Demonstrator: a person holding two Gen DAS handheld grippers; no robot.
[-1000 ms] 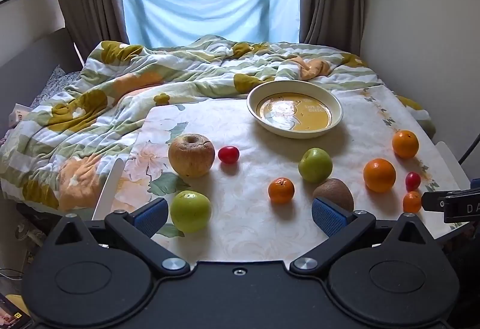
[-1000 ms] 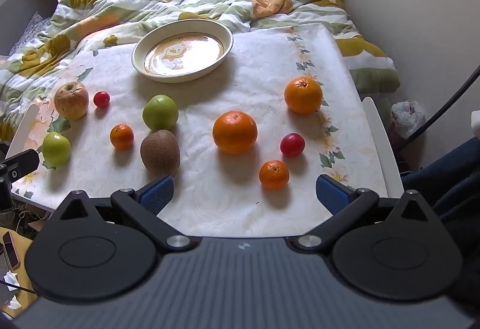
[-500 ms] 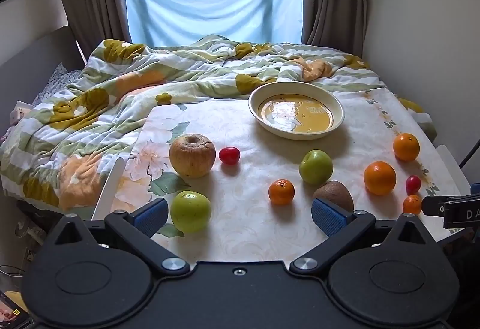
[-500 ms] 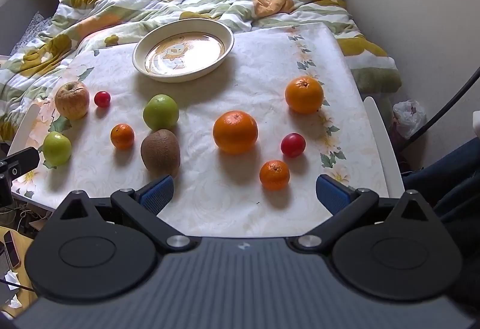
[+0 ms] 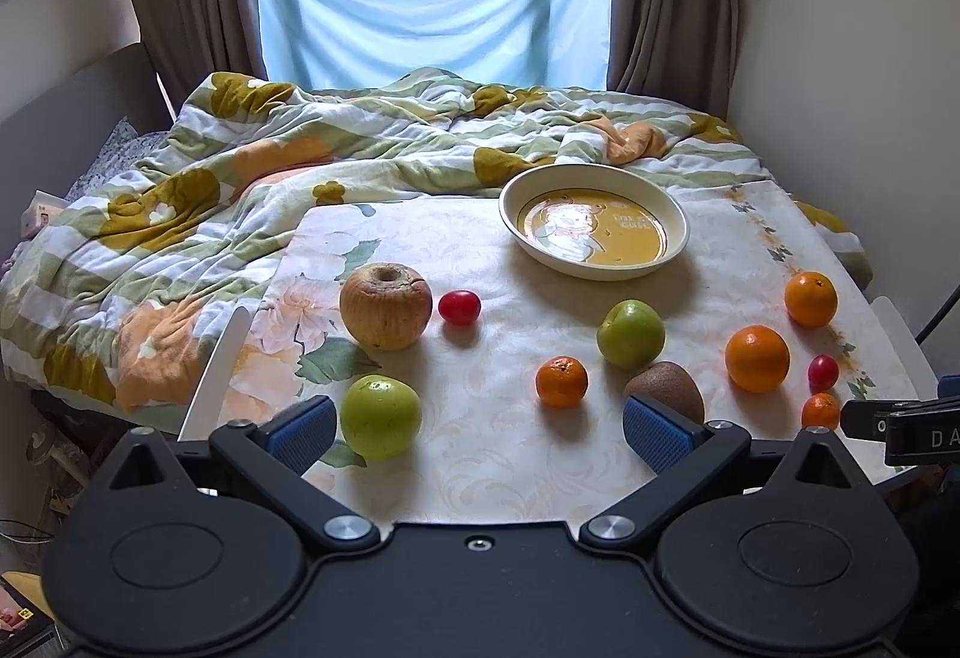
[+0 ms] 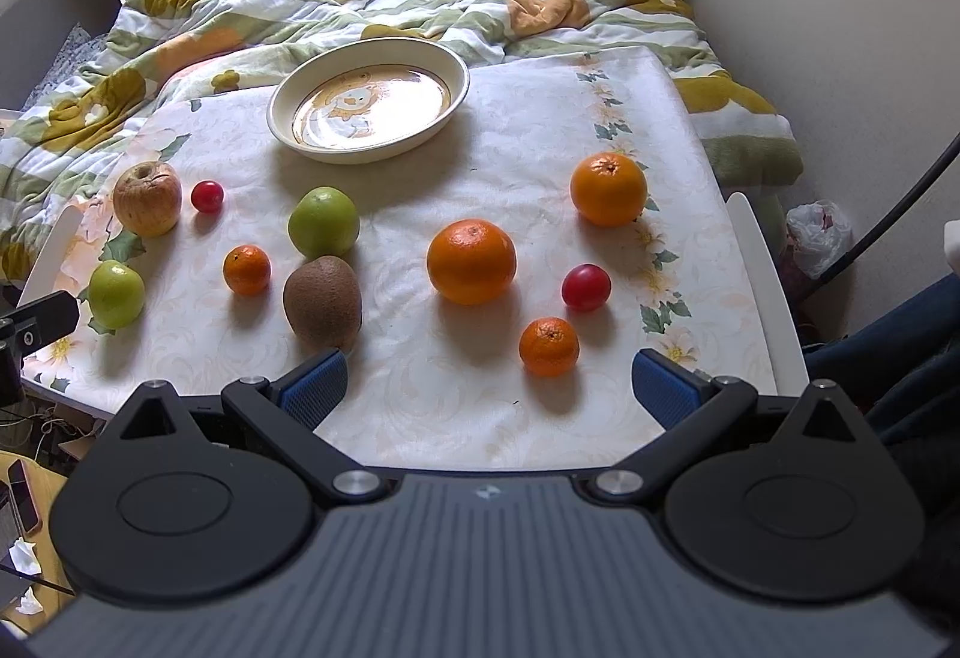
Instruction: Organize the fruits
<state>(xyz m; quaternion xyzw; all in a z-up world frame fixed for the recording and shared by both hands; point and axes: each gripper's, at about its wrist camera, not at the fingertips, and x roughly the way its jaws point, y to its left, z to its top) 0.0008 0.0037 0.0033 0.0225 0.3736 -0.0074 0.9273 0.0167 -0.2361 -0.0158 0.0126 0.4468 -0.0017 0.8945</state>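
Several fruits lie on a floral-cloth table point(image 5: 480, 268). A wrinkled apple point(image 5: 385, 305), a cherry tomato point(image 5: 459, 307), a green apple point(image 5: 380, 416), a mandarin point(image 5: 561, 381), another green apple point(image 5: 630, 333) and a kiwi point(image 5: 665, 391) show in the left wrist view. Two oranges point(image 6: 471, 260) point(image 6: 608, 188), a tomato point(image 6: 585, 287) and a small mandarin point(image 6: 548, 346) lie to the right. An empty cream plate point(image 6: 367, 99) stands at the back. My left gripper point(image 5: 477, 433) and right gripper point(image 6: 489, 388) are open and empty at the front edge.
A rumpled floral quilt point(image 5: 180, 214) covers the bed behind and left of the table. A wall point(image 6: 840, 27) is close on the right. A plastic bag point(image 6: 819, 238) lies on the floor at the right. White table legs point(image 5: 216, 370) flank the tabletop.
The left wrist view has tilted up slightly, showing more of the window. The fruits and the right gripper have not moved.
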